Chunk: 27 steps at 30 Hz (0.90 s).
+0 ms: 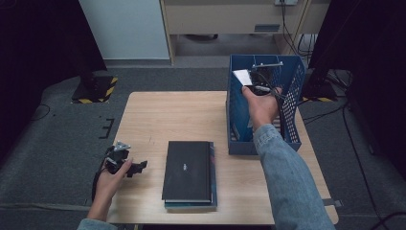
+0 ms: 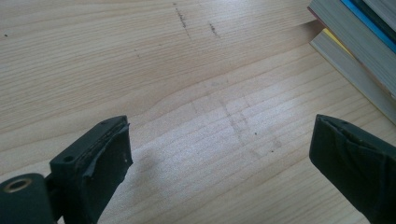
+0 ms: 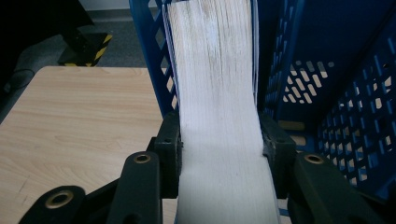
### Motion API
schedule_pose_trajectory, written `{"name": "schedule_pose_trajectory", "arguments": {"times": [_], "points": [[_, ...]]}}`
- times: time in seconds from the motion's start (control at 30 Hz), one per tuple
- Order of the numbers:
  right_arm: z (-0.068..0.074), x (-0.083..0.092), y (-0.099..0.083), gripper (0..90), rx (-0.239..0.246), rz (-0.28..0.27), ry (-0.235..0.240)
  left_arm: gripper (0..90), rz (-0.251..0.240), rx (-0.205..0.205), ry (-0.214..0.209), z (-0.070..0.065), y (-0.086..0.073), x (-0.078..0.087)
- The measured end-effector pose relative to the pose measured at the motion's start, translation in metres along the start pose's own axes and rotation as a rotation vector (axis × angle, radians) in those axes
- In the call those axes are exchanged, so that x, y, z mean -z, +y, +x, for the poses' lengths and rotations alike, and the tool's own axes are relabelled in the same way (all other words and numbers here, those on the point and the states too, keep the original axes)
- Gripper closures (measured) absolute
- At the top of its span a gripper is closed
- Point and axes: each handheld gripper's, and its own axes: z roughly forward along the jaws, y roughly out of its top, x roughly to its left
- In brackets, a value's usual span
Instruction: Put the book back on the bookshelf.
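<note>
Inside the blue crate (image 1: pixel 292 115) my right gripper (image 1: pixel 261 79) is shut on a thick book (image 1: pixel 242 76) that stands on edge by the crate's left wall. In the right gripper view the book's white page edges (image 3: pixel 217 84) run between both pads of that gripper (image 3: pixel 219 140), which press on its covers. At the table's near left my left gripper (image 1: pixel 136 167) rests open. Between the fingertips of the left gripper (image 2: pixel 219 140) there is only bare wood. A stack of books (image 1: pixel 189 172) with a black cover on top lies to its right, its corner (image 2: pixel 355 51) seen close by.
The wooden table (image 1: pixel 167 115) carries the crate at its right side; the crate's perforated walls (image 3: pixel 336 93) surround the held book. A dark stand with a yellow-black striped base (image 1: pixel 95 88) sits on the floor beyond the table's far left corner.
</note>
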Motion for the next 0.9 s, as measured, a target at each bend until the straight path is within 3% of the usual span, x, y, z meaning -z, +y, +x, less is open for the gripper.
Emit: {"name": "schedule_pose_trajectory", "arguments": {"times": [0.47, 0.9], "points": [[0.001, -0.005, 0.008, 59.5, -0.002, -0.016, -0.02, 5.0, 0.001, -0.006, -0.002, -0.001, 0.0, 0.001], [0.003, -0.015, 0.015, 59.5, -0.039, -0.075, -0.05, 5.0, 0.002, -0.008, -0.005, -0.001, 0.0, 0.0]]}}
